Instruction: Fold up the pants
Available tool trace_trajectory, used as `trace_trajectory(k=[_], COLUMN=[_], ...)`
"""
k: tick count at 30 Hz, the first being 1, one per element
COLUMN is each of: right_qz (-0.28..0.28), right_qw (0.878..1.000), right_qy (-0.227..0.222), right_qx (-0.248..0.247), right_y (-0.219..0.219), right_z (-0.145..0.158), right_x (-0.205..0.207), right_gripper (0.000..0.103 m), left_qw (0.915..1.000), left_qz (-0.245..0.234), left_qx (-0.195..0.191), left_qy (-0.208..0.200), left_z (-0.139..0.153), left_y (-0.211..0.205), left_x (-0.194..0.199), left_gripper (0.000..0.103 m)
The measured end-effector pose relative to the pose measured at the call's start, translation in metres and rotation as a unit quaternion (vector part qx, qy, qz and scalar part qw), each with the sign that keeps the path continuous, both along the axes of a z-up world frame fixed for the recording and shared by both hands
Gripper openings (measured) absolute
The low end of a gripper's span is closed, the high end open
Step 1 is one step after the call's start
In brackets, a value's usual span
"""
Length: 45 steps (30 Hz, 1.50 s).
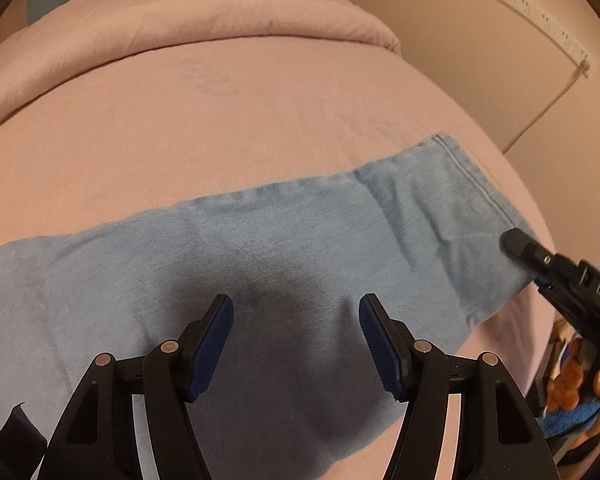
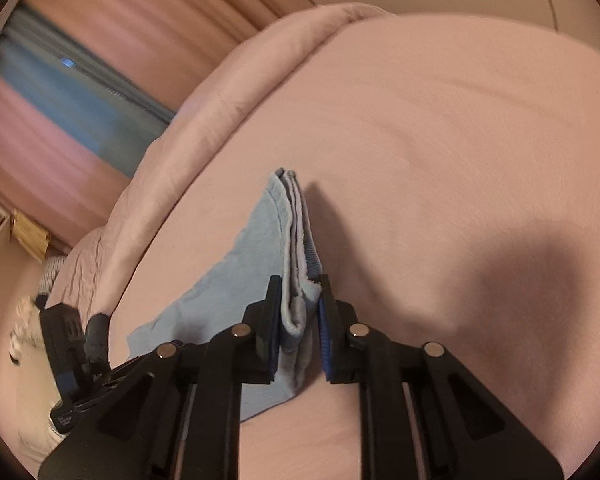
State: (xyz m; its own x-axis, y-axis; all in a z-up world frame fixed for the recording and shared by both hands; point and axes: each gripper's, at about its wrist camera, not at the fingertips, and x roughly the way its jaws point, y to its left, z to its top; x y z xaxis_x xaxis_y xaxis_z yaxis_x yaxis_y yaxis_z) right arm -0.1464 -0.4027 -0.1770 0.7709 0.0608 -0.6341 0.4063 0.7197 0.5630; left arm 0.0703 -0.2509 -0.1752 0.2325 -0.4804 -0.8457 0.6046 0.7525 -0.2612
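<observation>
Left gripper point(image 1: 296, 344) fingers spread wide above the pants point(image 1: 260, 248), touching nothing. Right gripper point(image 2: 300, 320) fingers pinch the hem, lifted off the bed point(image 2: 440, 160).

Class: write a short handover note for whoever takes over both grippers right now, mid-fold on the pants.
Left gripper: open, above the middle of the pants, holding nothing.
Right gripper: shut on the layered hem end of the pants.
Pants lie stretched across the pink bed, legs apparently already stacked.
Left to do: carry the hem end over to fold, then flatten.
</observation>
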Motion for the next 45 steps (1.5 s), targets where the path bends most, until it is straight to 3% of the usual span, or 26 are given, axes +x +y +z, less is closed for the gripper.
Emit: trace_trajectory(k=[7, 15, 19, 27, 28, 31, 34, 37, 45], right_qz=[0.049, 0.116, 0.16, 0.219, 0.224, 0.234, 0.235, 0.24, 0.281], right_qw=[0.997, 0.988, 0.978, 0.962, 0.96, 0.956, 0.955, 0.955, 0.938], right_qy=[-0.001, 0.006, 0.012, 0.013, 0.013, 0.017, 0.02, 0.013, -0.003], right_qx=[-0.064, -0.104, -0.133, -0.164, -0.168, -0.173, -0.179, -0.174, -0.203], right_y=[0.037, 0.074, 0.105, 0.148, 0.149, 0.157, 0.159, 0.166, 0.21], right_z=[0.017, 0.015, 0.01, -0.002, -0.004, -0.006, -0.007, -0.007, -0.008], right_x=[0.009, 0.021, 0.033, 0.045, 0.044, 0.046, 0.052, 0.059, 0.076], right_gripper=[0.016, 0.016, 0.016, 0.016, 0.016, 0.016, 0.016, 0.016, 0.016], left_qw=[0.9977, 0.9905, 0.9882, 0.9821, 0.9816, 0.9806, 0.9791, 0.9795, 0.9817], left_qz=[0.016, 0.049, 0.055, 0.061, 0.066, 0.079, 0.092, 0.101, 0.127], left_qx=[-0.062, -0.121, -0.132, -0.14, -0.139, -0.136, -0.143, -0.146, -0.131], left_qy=[0.023, 0.045, 0.054, 0.11, 0.113, 0.116, 0.112, 0.095, 0.056], left_z=[0.018, 0.034, 0.035, 0.009, 0.006, 0.001, 0.003, 0.008, 0.02], left_y=[0.023, 0.052, 0.058, 0.05, 0.051, 0.056, 0.074, 0.089, 0.136], left_x=[0.006, 0.009, 0.014, 0.027, 0.028, 0.028, 0.025, 0.022, 0.023], left_gripper=[0.065, 0.065, 0.065, 0.065, 0.062, 0.019, 0.01, 0.008, 0.007])
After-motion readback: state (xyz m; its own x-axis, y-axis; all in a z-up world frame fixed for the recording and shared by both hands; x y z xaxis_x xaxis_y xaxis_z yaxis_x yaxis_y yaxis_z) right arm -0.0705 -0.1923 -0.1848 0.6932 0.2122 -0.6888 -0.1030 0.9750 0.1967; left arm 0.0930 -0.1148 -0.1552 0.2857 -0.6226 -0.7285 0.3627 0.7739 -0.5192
